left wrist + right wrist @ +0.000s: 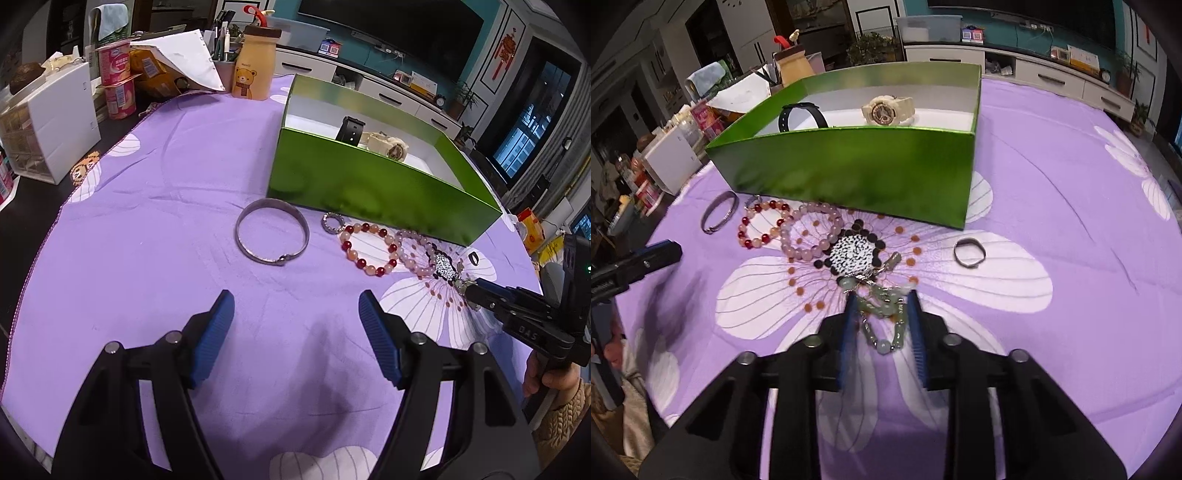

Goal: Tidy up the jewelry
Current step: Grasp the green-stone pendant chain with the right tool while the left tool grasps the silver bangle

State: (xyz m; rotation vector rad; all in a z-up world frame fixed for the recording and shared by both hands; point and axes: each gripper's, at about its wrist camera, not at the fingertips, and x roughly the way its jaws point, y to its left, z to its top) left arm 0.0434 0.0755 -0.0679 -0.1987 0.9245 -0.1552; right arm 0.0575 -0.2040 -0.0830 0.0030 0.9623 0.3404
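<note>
My right gripper [882, 299] is lowered over a pale green jade bead piece [886, 306] on the purple cloth. Its blue pads flank the beads with a narrow gap and show no clear press. Left of it lie a pink bead bracelet [809, 254], a red-and-peach bracelet [753, 242] and a silver bangle [731, 212]; a plain ring [960, 260] lies to the right. My left gripper [295, 306] hovers open and empty in front of the bangle [282, 260]. The green box [369, 192] behind holds a black watch [351, 129] and a cream watch [388, 146].
A small sparkling ring [327, 225] lies against the box's front wall. At the table's far left stand a white drawer unit [55, 122], yogurt cups [116, 66] and a bear bottle [255, 66]. A person's hand in a knit sleeve [554, 384] holds the right gripper [476, 291].
</note>
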